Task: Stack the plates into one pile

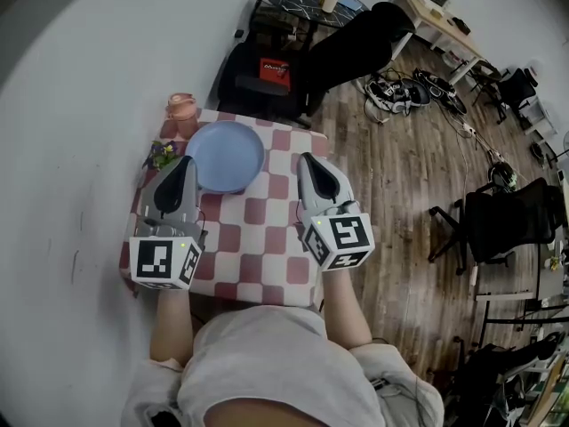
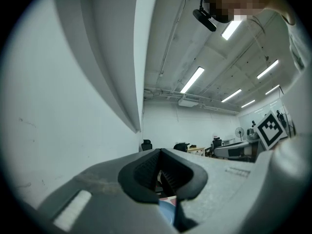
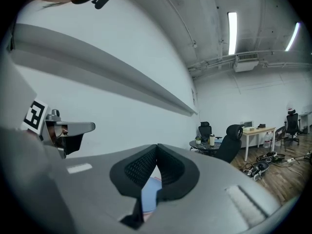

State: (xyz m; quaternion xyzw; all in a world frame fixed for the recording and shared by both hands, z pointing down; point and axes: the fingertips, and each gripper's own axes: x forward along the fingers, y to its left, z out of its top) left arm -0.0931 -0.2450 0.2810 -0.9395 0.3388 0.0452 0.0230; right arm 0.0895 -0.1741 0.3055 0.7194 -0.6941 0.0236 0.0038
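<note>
- My left gripper is held over the near-left part of the tabletop, pointing roughly level at the white wall.
- Its fingers are pressed together with nothing between them.
- My right gripper is level with it on the other side. Its fingers are also closed and empty.
- The blue plate lies on the checkered cloth at the far side of the tabletop, between the two grippers. I can't tell whether more than one plate is stacked there.
- Neither gripper touches the plate. A sliver of blue shows below the closed fingers in both gripper views.
- A pink cup stands at the far-left corner, with a small plant just nearer to me beside the plate.
- A black chair sits beyond the tabletop.
</note>
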